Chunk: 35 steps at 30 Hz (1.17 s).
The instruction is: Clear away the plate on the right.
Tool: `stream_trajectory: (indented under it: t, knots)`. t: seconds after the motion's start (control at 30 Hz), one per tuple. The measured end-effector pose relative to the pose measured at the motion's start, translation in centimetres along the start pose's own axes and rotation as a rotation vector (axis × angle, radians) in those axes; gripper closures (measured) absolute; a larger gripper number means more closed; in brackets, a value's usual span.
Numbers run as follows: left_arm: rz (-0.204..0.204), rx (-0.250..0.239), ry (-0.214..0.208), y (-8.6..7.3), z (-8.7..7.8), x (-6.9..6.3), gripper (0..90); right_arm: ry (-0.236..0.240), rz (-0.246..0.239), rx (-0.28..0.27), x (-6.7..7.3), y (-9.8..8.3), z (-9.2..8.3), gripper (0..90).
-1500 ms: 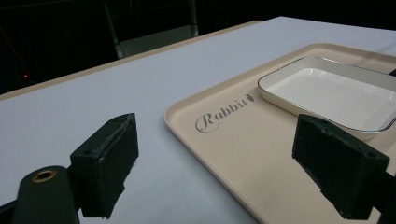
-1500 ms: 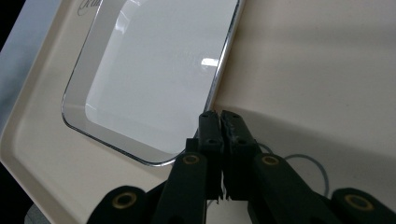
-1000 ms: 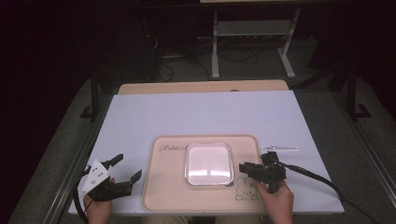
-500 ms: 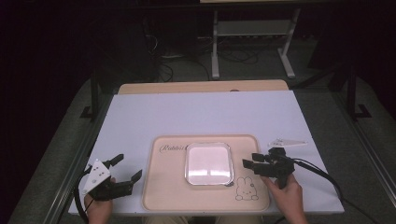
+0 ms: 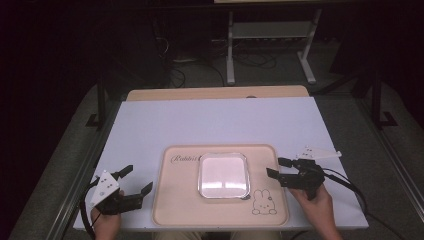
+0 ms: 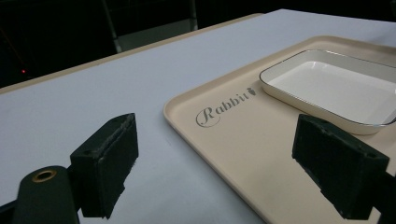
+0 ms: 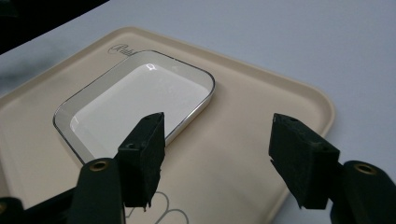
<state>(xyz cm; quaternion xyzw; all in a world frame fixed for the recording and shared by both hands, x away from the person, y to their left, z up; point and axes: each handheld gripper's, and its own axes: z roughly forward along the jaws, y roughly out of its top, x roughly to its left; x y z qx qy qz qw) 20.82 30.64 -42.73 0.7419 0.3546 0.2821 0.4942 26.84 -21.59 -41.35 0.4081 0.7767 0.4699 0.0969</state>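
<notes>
A beige tray [image 5: 180,200] printed with "Rabbit" and a bunny lies on the white table near the front edge. On it rests a square white dish [image 5: 223,175] with a thin dark rim, also seen as the dish [image 7: 135,100] and the dish [image 6: 334,86]. My left gripper [image 5: 136,180] stands open over the table just left of the tray [image 6: 233,140], nothing between its pads. My right gripper [image 5: 278,167] is open at the tray's right rim [image 7: 322,107], pointing at the dish, holding nothing.
The white tabletop [image 5: 220,122] stretches behind the tray, with a tan strip [image 5: 215,93] along its far edge. Beyond it the dark floor holds a metal stand [image 5: 270,30] and cables. Black frame bars run along both table sides.
My right gripper has drawn back to the right, from over the tray's bunny corner to the tray's right rim. The left gripper has stayed put.
</notes>
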Motion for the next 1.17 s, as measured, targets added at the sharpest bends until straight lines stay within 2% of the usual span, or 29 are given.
stream_trajectory:
  t: [0.07, 0.17, 0.4, 0.73, 0.87, 1.0, 1.17]
  knots:
    - [0.001, 0.003, -0.001, 0.0, 0.0, 0.0, 13.9, -0.019, -0.03, -0.012, 0.0, -0.1, -0.5, 31.5]
    - [0.0, 0.005, 0.0, 0.0, 0.1, 0.0, 13.9, -0.029, -0.051, -0.039, -0.2, -0.1, -1.4, 29.6]
    - [0.002, 0.012, -0.001, 0.0, 0.1, 0.0, 14.0, -0.068, -0.071, -0.101, -1.1, -0.7, -2.9, 26.9]
    - [-0.024, 0.055, -0.011, -0.1, 0.6, 0.1, 14.0, -0.117, -0.104, -0.173, -1.4, -1.1, -3.9, 23.7]
    - [-0.045, 0.08, -0.012, -0.1, 0.8, 0.2, 13.9, -0.136, -0.112, -0.173, -1.4, -1.4, -4.2, 22.2]
    - [-0.062, 0.079, -0.021, -0.1, 0.8, 0.4, 13.9, -0.149, -0.126, -0.192, -1.2, -1.6, -4.7, 22.3]
    - [-0.077, 0.079, -0.023, -0.1, 0.8, 0.5, 13.9, -0.147, -0.138, -0.188, -1.0, -1.7, -4.9, 22.1]
